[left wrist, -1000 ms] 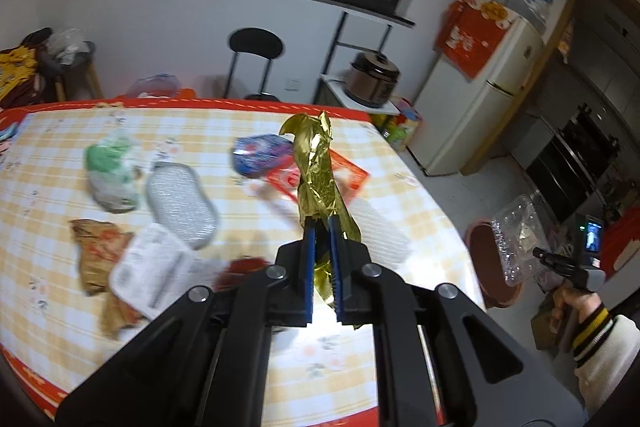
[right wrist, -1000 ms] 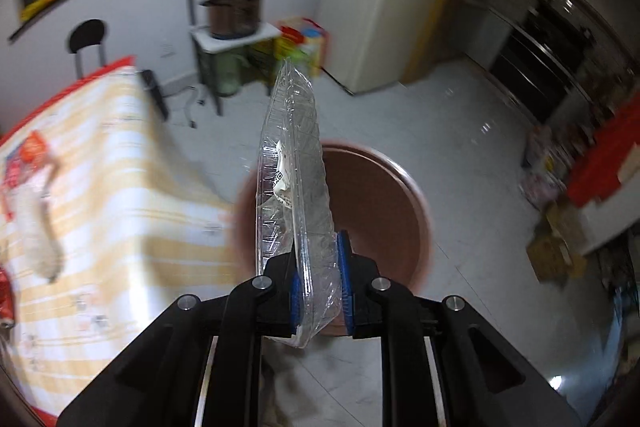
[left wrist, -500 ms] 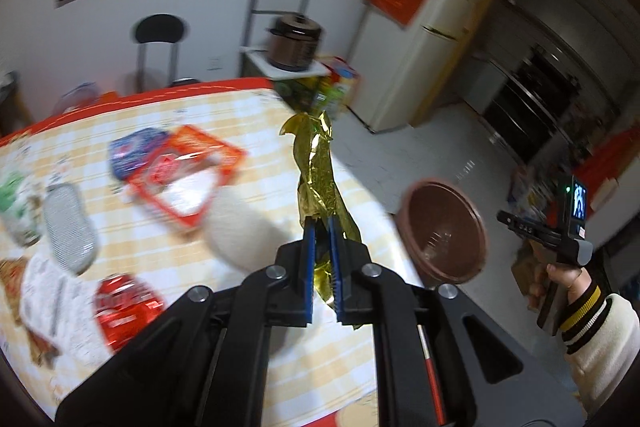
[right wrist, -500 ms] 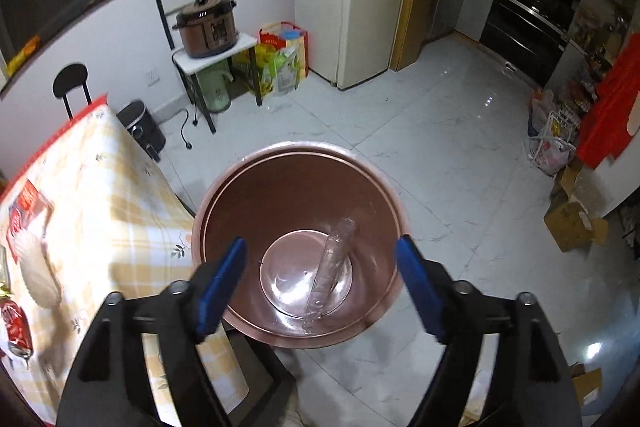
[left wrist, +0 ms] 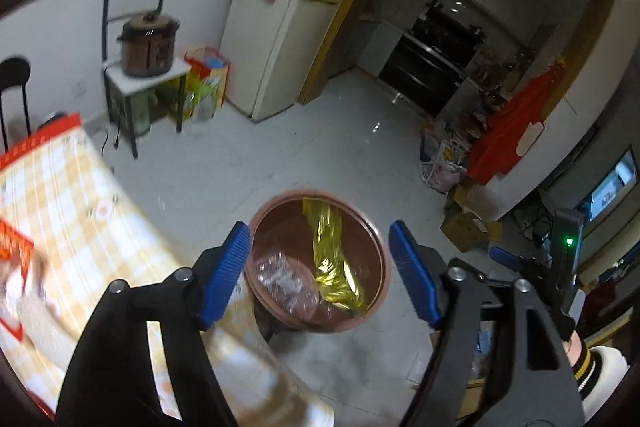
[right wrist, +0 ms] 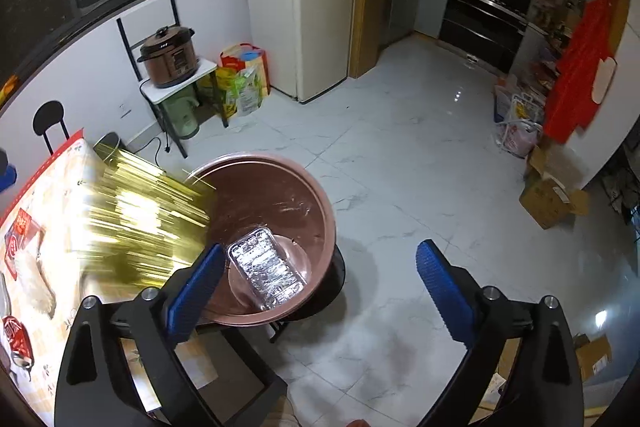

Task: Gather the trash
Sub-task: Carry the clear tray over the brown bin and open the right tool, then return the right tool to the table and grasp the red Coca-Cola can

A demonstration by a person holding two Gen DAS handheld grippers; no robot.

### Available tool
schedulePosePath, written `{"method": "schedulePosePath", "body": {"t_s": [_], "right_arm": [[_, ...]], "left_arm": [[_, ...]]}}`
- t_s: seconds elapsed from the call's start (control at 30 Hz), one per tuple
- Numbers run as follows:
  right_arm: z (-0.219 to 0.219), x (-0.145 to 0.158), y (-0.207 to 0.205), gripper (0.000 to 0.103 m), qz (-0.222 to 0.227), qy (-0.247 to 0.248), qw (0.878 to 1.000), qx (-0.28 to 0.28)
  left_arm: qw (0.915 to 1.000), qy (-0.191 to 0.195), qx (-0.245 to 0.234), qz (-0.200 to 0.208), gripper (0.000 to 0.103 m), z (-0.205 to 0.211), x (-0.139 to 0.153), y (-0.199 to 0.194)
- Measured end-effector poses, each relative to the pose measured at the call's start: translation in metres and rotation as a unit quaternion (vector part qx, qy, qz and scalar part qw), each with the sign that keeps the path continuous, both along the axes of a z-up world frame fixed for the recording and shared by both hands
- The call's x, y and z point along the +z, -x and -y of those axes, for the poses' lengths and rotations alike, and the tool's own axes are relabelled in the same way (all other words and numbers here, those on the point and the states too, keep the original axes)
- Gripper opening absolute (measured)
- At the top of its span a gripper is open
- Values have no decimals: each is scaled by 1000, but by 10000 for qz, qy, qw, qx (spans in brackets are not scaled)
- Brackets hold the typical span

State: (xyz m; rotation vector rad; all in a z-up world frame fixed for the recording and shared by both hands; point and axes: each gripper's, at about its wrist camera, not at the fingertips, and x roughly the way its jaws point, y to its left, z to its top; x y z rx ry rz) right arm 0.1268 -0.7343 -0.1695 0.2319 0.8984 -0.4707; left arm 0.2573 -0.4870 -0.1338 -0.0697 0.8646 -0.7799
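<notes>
A brown basin (left wrist: 376, 255) stands on a dark stool beside the table. My left gripper (left wrist: 318, 229) hangs over it, jaws opening, nothing between the pads. The gold foil wrapper (left wrist: 332, 255) is loose and dropping into the basin; in the right wrist view the wrapper (right wrist: 148, 219) is a blurred gold streak at the basin's (right wrist: 280, 195) left rim. A clear plastic tray (right wrist: 266, 271) lies flat on the basin's bottom, also seen as the tray (left wrist: 284, 279) in the left wrist view. My right gripper (right wrist: 320, 249) is over the basin's near right side, jaws opening and empty.
The table with the yellow check cloth (right wrist: 60, 307) lies left of the basin, with a red can (right wrist: 16, 339) and a red packet (right wrist: 20, 239) on it. Beyond are a rice cooker (right wrist: 170, 57) on a stand, a fridge (right wrist: 320, 7), and cardboard boxes (right wrist: 552, 199) on the white floor.
My left gripper swung from over the table to over the basin and let the gold wrapper go. My right gripper released the clear tray, which now lies in the basin, and opened wider.
</notes>
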Motion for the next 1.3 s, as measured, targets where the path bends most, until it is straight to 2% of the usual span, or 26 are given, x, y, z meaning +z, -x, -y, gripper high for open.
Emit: {"method": "schedulePosePath", "body": {"t_s": [0.07,0.13,0.33,0.47,0.57,0.67,0.7,0.77,0.83,0.87,1.0,1.07,1.17,1.3], "right_arm": [[0,4,7,98,50,27,10000,-30],[-6,8,10,98,131,2,9999,-19],[-45,20,-5,98,353,-136,9988,304],[-98,26,-27,98,444,-248,9955,796],[-141,28,-43,98,432,-255,9918,1174],[-187,29,-56,98,410,-312,9862,1571],[-206,29,-62,98,382,-347,9835,1732],[-235,27,-70,98,331,-366,9793,1963],[-270,23,-80,98,230,-367,9733,2256],[-288,20,-84,98,175,-371,9700,2397],[-351,10,-90,98,-38,-424,9543,2959],[-389,1,-91,98,-210,-356,9432,3297],[-436,-12,-90,98,-427,-339,9264,3725],[-502,-37,-84,98,-701,-356,8923,4446]], "left_arm": [[9999,-39,17,120,90,-5,4,7],[9995,-78,99,285,96,-21,6,15],[9945,-627,793,272,96,-121,1,30],[9844,-977,1422,336,97,-205,0,41],[9680,-1320,2103,363,97,-282,-1,56],[9461,-1522,2846,252,97,-362,-2,77],[9343,-1587,3184,200,97,-396,-4,89],[9176,-1691,3595,140,97,-435,-3,103],[8946,-1788,4095,43,97,-481,-6,124],[8871,-1795,4253,10,97,-497,-7,132],[8470,-1733,5021,-180,97,-561,-20,171],[8360,-1514,5262,-353,97,-587,-30,189],[8262,-1404,5426,-581,97,-611,-48,208],[8238,-1399,5449,-700,97,-625,-68,219]]}}
